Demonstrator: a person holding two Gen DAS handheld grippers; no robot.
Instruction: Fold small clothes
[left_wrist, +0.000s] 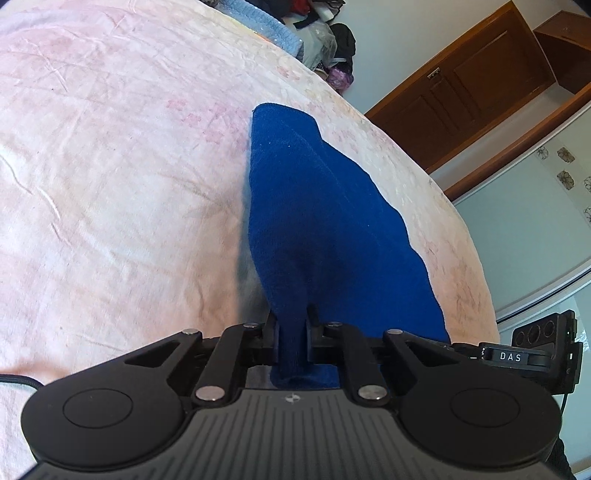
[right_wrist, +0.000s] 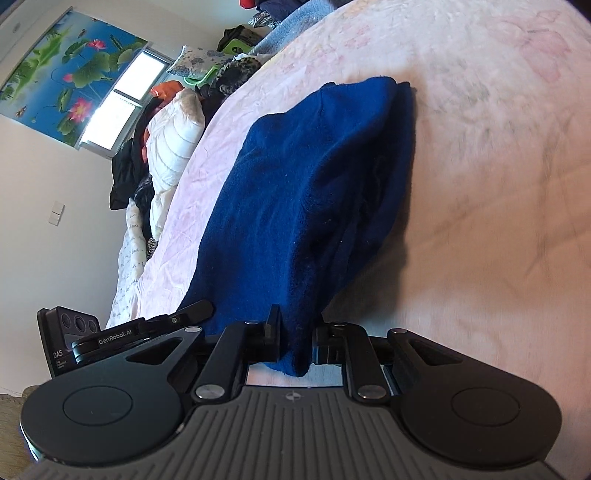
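Garment (left_wrist: 314, 221) on bed (left_wrist: 110, 166) — clutter (left_wrist: 325, 40) behind

Bright daylight from the window (right_wrist: 122, 99), glare on its panes. Soft shadow beside the blue cloth (right_wrist: 314, 192). Fisheye bend at edges; bedsheet (right_wrist: 498, 184) right of cloth blurred.

Pale pink floral bedspread (left_wrist: 110, 166) on a bed, brown wooden door (left_wrist: 465, 81), pale walls, bright window (right_wrist: 122, 99), lotus-print blind (right_wrist: 70, 70), heaped clothes and bedding (right_wrist: 166, 147) alongside
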